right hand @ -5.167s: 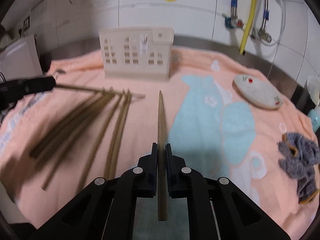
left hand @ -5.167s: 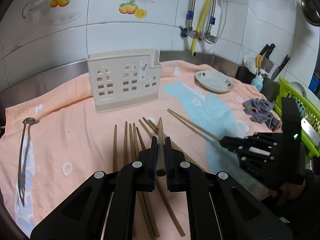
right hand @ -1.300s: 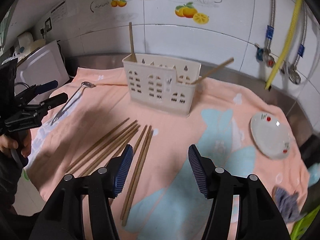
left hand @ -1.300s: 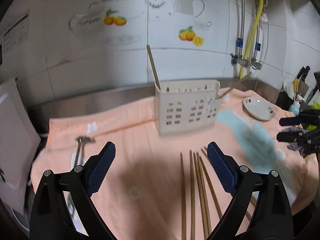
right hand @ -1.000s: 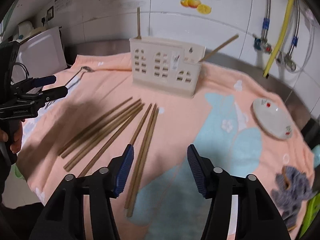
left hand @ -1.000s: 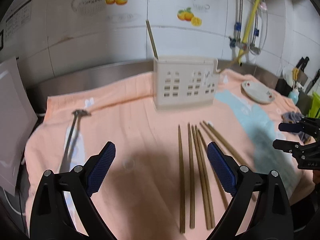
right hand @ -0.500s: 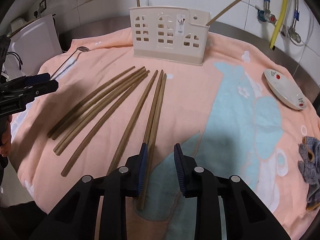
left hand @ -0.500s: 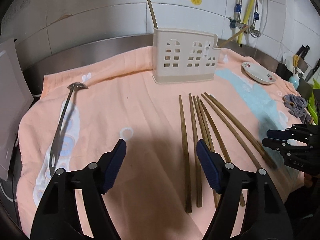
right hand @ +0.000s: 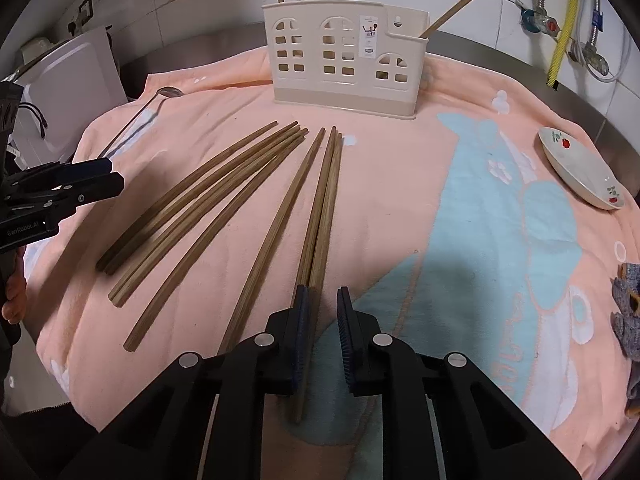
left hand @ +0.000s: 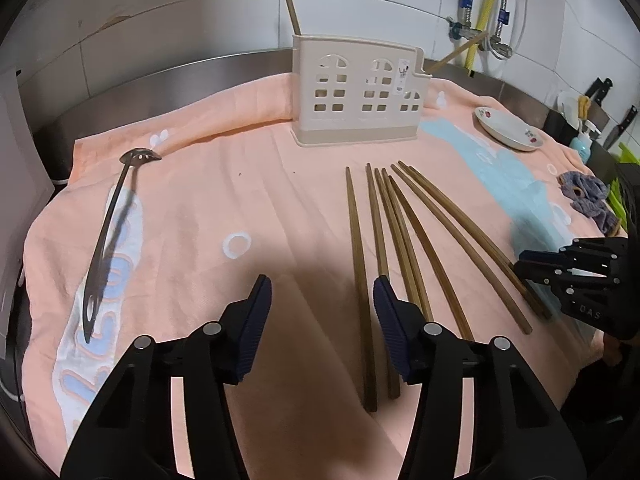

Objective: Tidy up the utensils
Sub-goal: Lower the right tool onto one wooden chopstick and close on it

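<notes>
Several wooden chopsticks lie on the peach towel, also in the right wrist view. A cream utensil holder stands at the back with two chopsticks in it; it shows in the right wrist view too. My left gripper is open and empty, low over the towel just left of the leftmost chopstick. My right gripper is partly open, low over the near ends of the rightmost chopsticks, which lie between and under its jaws. A metal slotted spoon lies at the left.
A small plate sits at the back right, with a grey rag nearer. Knives and a bottle stand at the far right. A white board leans at the left. Pipes run up the tiled wall.
Both grippers have come down from near the holder to the chopsticks on the towel and narrowed their jaws. The right gripper has lowered around the rightmost chopsticks' near ends.
</notes>
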Demonstrator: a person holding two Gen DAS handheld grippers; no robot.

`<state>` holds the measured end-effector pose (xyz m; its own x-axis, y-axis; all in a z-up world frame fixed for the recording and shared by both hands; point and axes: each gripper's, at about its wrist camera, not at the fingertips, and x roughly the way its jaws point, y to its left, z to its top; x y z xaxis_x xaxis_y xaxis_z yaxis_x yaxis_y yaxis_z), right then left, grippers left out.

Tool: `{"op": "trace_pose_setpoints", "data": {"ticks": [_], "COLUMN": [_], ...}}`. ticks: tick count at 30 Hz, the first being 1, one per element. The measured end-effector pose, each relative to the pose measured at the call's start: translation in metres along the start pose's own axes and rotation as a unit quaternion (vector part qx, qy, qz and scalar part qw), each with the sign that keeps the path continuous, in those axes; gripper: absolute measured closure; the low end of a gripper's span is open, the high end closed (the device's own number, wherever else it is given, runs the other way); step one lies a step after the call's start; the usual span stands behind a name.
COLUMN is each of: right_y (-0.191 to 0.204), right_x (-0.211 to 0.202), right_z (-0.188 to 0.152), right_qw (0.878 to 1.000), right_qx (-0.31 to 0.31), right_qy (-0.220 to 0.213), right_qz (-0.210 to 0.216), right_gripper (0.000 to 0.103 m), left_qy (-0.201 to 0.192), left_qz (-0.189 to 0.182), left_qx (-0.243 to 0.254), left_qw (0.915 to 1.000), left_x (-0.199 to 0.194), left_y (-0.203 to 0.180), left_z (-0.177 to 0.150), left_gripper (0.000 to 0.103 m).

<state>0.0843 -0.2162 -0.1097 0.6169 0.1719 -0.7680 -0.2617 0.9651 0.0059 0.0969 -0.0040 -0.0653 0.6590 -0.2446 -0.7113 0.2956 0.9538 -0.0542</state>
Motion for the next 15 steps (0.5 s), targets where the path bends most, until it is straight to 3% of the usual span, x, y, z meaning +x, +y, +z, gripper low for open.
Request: {"op": "trace_pose_setpoints", "data": {"ticks": [15], "right_y": [0.006], "right_x": [0.003], "right_z": [-0.009], "right_qw": [0.999], "right_qx": [-0.024], "right_qy": [0.005], "right_qz": [-0.024], "right_gripper": [0.091], "left_qy": [0.028], "left_qz": [-0.026], "left_qx": [0.006], "left_qw": [0.9993], "left_x": [0.011], "left_y": [-0.008], "left_z": [-0.015], "left_gripper": [0.066]}}
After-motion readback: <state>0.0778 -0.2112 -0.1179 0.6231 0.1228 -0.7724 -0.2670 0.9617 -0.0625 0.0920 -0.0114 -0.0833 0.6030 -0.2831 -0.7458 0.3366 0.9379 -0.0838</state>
